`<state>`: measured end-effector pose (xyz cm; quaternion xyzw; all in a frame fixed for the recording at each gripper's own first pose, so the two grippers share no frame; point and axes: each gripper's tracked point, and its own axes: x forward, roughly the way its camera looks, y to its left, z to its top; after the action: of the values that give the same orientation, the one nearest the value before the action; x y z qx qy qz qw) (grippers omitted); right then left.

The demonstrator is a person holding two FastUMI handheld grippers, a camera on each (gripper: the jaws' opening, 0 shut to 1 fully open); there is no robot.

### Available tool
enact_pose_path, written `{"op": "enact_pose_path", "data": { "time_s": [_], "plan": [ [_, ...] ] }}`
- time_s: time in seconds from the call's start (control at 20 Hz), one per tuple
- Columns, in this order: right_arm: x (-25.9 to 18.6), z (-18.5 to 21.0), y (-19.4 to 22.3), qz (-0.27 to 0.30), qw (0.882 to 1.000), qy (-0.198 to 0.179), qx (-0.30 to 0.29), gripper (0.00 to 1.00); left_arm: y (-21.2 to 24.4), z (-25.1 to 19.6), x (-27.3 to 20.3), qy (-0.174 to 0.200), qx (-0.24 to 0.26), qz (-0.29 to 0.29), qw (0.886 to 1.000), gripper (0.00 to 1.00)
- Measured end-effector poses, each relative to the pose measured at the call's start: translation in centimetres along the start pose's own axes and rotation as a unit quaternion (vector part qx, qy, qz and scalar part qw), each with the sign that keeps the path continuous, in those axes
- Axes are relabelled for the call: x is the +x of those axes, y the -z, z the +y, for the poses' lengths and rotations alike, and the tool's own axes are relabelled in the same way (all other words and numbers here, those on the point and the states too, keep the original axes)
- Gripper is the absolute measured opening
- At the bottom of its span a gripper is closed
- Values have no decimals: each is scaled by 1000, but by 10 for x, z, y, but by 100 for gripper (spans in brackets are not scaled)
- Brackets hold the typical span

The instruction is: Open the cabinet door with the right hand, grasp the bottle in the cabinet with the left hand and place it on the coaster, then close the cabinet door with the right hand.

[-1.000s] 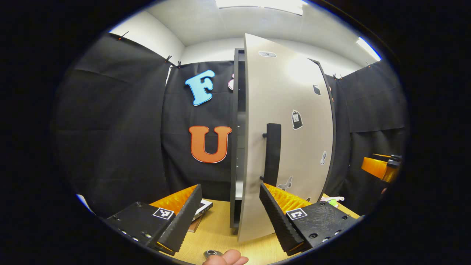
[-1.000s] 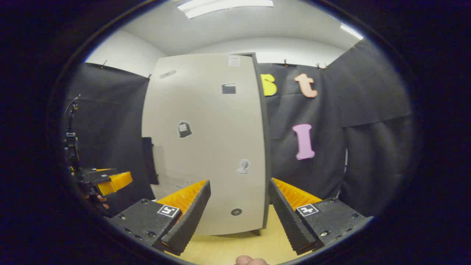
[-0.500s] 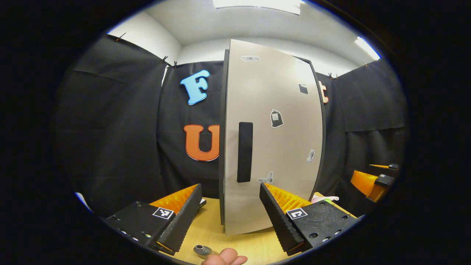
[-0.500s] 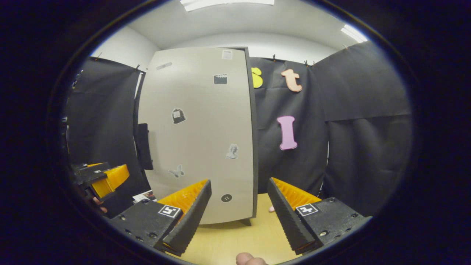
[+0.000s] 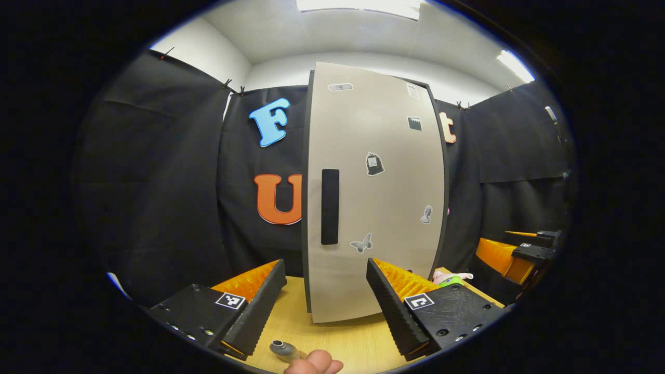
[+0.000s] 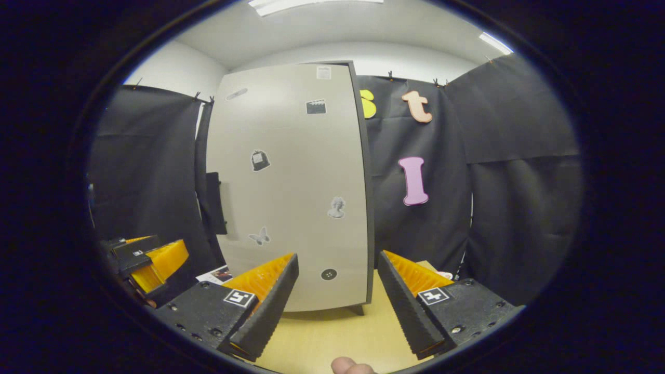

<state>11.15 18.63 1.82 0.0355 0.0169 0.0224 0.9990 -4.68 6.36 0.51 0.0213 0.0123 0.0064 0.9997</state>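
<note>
In the left gripper view, the left hand-held gripper (image 5: 326, 301) hangs over the wooden tabletop (image 5: 301, 322) with its fingers spread wide apart and nothing between them. Just below them, at the lower edge, the mouth of a small bottle (image 5: 282, 349) shows beside a fingertip (image 5: 314, 362); whether it sits on a coaster cannot be told. Straight ahead stands the cabinet door (image 5: 374, 192), flush with its dark frame and carrying small stickers, with a black upright handle (image 5: 329, 206) near its left edge. Farther right, the right hand-held gripper (image 5: 511, 254) shows at the rim, well apart from the door. In the right gripper view, that gripper (image 6: 337, 298) also has its fingers parted and empty, pointed at the lower part of the door (image 6: 291, 197), not touching it.
</note>
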Motion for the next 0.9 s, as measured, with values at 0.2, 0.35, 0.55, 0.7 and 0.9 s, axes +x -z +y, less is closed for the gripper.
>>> {"op": "enact_pose_path", "data": {
  "time_s": [0.2, 0.35, 0.55, 0.7, 0.9],
  "plan": [
    [2, 8, 4, 5, 1000, -13, -2, 94, -3, -2, -3, 6, 3, -7, 1000, 95],
    [0, 15, 3, 4, 1000, -21, -1, 94, 1, -1, -3, 8, -4, 1, 1000, 95],
    [1, 18, 5, 9, 1000, -21, 2, 94, 6, 0, -3, 10, -1, 15, 1000, 95],
    [3, 22, 8, 16, 1000, -22, 7, 94, 5, 5, -5, 10, -1, 15, 1000, 95],
    [-2, 29, 2, 1, 1000, -20, 9, 94, 6, 13, -4, 10, -7, 16, 1000, 95]
  ]
}}
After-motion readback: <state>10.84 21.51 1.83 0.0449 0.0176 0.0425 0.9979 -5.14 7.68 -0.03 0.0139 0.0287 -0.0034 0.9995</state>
